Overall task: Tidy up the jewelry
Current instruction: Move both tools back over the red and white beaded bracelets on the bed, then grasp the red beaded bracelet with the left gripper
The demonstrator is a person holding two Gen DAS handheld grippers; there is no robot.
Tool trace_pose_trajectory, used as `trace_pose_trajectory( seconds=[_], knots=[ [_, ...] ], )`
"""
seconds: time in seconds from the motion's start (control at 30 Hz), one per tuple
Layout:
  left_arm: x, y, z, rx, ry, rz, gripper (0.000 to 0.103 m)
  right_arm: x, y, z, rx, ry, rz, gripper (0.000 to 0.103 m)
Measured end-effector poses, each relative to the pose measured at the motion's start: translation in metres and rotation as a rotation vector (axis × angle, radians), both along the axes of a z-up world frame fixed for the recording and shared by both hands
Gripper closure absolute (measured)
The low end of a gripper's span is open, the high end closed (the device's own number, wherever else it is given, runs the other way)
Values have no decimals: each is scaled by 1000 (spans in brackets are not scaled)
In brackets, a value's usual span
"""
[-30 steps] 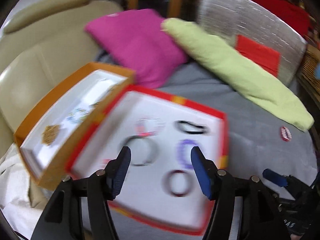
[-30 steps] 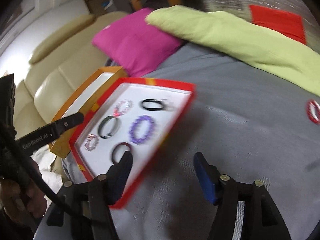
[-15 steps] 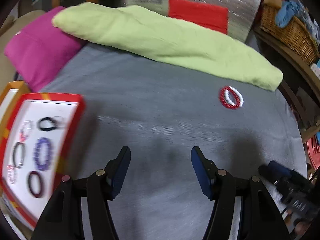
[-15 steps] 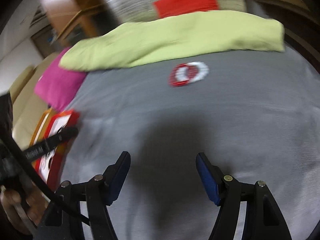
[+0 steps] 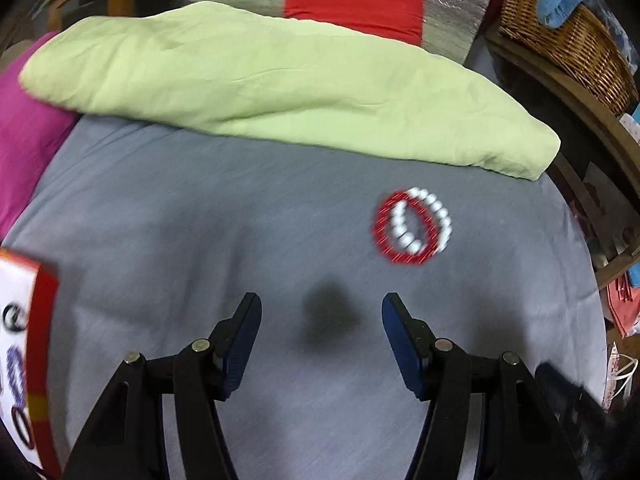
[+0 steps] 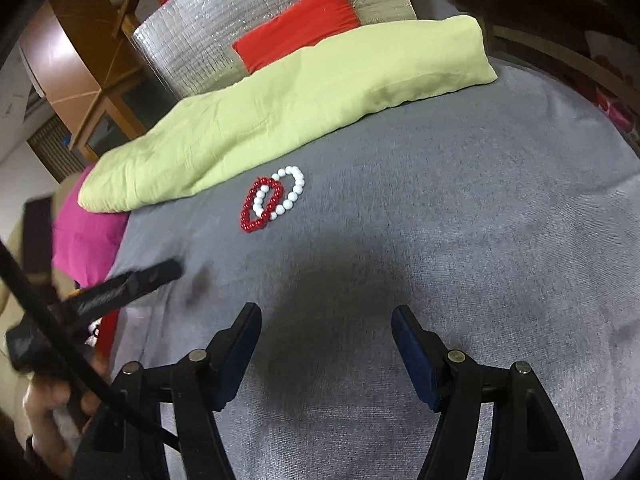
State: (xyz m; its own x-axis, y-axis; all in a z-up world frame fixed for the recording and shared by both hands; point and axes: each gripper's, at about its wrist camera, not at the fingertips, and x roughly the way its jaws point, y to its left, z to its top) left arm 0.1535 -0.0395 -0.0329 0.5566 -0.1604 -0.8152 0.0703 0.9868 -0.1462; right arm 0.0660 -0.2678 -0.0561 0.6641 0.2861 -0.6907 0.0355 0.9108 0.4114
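Observation:
A red bead bracelet (image 6: 260,210) and a white bead bracelet (image 6: 286,192) lie overlapping on the grey cloth (image 6: 440,220). In the left wrist view the same red bracelet (image 5: 386,232) and white bracelet (image 5: 434,212) sit up and to the right of my left gripper (image 5: 322,312), which hangs open and empty over bare cloth. My right gripper (image 6: 326,322) is open too, empty, well short of the pair. The red-rimmed white tray (image 5: 40,344) with several bracelets shows at the left edge. The left tool (image 6: 120,288) and the hand (image 6: 44,408) holding it appear at lower left.
A long light-green pillow (image 5: 260,80) lies across the back of the cloth, with a magenta cushion (image 5: 24,140) to its left. Behind stand a silver quilted panel with a red patch (image 5: 352,4) and a wicker basket (image 5: 568,40) on a wooden ledge at the right.
Both views have swung right, from the tray of bracelets to the open cloth. The red and white bracelets now sit nearer both grippers. The jaws kept the same gap.

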Motion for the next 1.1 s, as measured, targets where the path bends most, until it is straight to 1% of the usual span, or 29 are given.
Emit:
trace_pose_trajectory(
  seconds=[0.07, 0.17, 0.2, 0.27, 0.3, 0.33, 0.4, 0.5, 0.57, 0.6, 0.7, 0.77, 0.87, 0.97, 1.03, 1.1],
  knots=[
    [16, -18, -3, 5, 10, -16, 39, 1, -6, 0, 31, -5, -3, 32],
    [40, -38, -9, 8, 29, -8, 40, 2, -18, 0, 71, -12, -21, 32],
    [44, -42, -12, 14, 32, 0, 42, 1, -21, 0, 80, -12, -21, 32],
    [53, -44, -21, 38, 60, 33, 60, 2, -26, 1, 92, -9, -28, 32],
    [55, -43, -25, 42, 75, 41, 75, 2, -30, 1, 111, -12, -36, 32],
    [54, -41, -28, 46, 71, 54, 83, 3, -32, 2, 126, -16, -41, 32],
    [52, -40, -29, 79, 54, 51, 94, 4, -33, 4, 134, -22, -40, 32],
    [49, -33, -26, 73, 53, 35, 94, 5, -30, 5, 127, -24, -28, 32],
    [41, -24, -24, 104, 35, 31, 94, 6, -28, 4, 113, -22, -28, 32],
    [37, -18, -24, 107, 31, 33, 94, 6, -28, 4, 112, -21, -31, 32],
    [16, 3, -27, 122, 12, 42, 94, 5, -29, 2, 107, -17, -39, 32],
    [2, 20, -29, 108, 4, 52, 94, 4, -26, 2, 96, -17, -34, 32],
    [-12, 35, -29, 101, -7, 54, 94, 3, -19, 1, 64, -15, -22, 32],
    [-15, 41, -34, 84, -14, 39, 94, 2, -14, 0, 30, -12, -16, 32],
    [-18, 41, -35, 93, -30, 21, 93, 2, -11, 1, 12, -20, -18, 32],
    [-24, 44, -35, 110, -35, 11, 93, 5, -4, 6, -37, -24, -29, 32]
  ],
)
